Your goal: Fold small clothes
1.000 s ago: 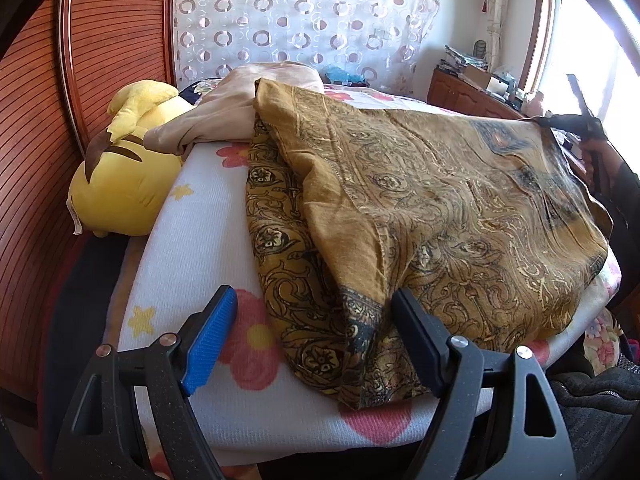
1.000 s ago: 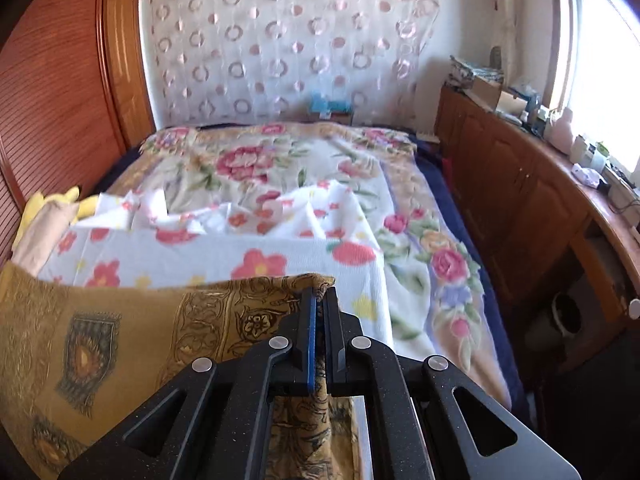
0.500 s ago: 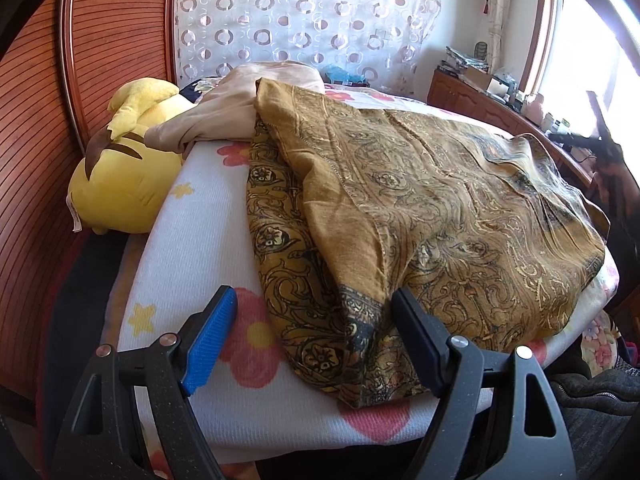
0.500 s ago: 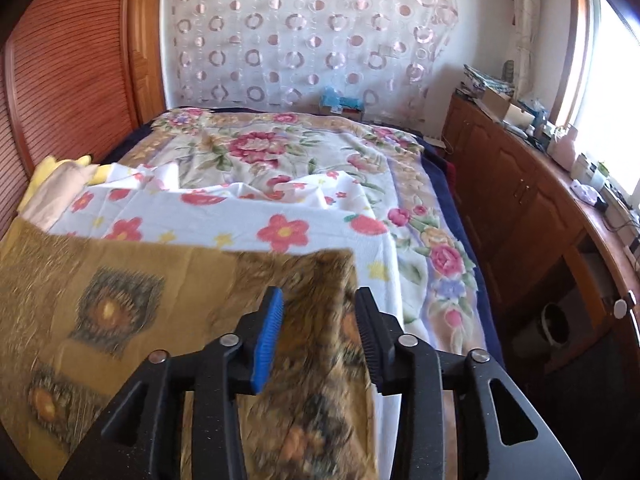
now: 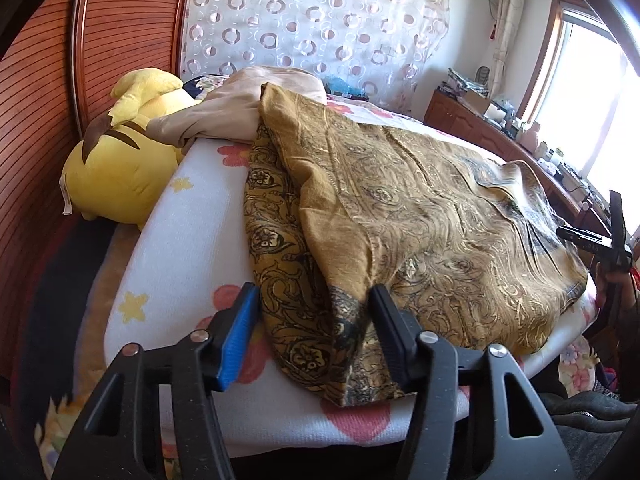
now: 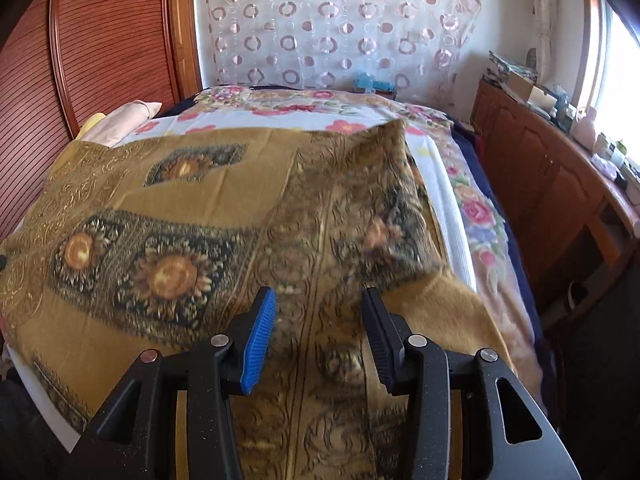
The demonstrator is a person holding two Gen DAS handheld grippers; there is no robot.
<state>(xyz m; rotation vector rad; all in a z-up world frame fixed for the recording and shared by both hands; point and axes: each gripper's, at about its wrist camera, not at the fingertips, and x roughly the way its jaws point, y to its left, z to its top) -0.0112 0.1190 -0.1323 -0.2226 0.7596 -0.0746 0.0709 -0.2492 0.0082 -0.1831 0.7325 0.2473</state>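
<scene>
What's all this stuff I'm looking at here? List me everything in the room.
Patterned cloth: one, golden brown with dark ornaments, spread over the bed's near end, folded double.
White sheet: one, with red flowers and yellow stars, under the cloth.
Floral bedspread: one, pink and cream, covering the bed beyond.
Plush toy: one, yellow, between bed and headboard.
Beige garment: one, bunched beside the plush.
Headboard: one, reddish wood, slatted.
Curtain: one, sheer with circles, far wall.
Sideboard: one, brown wood, under the window, cluttered on top.
Left gripper: black, one blue pad, open over the cloth's edge.
Right gripper: same make, open above the cloth.
</scene>
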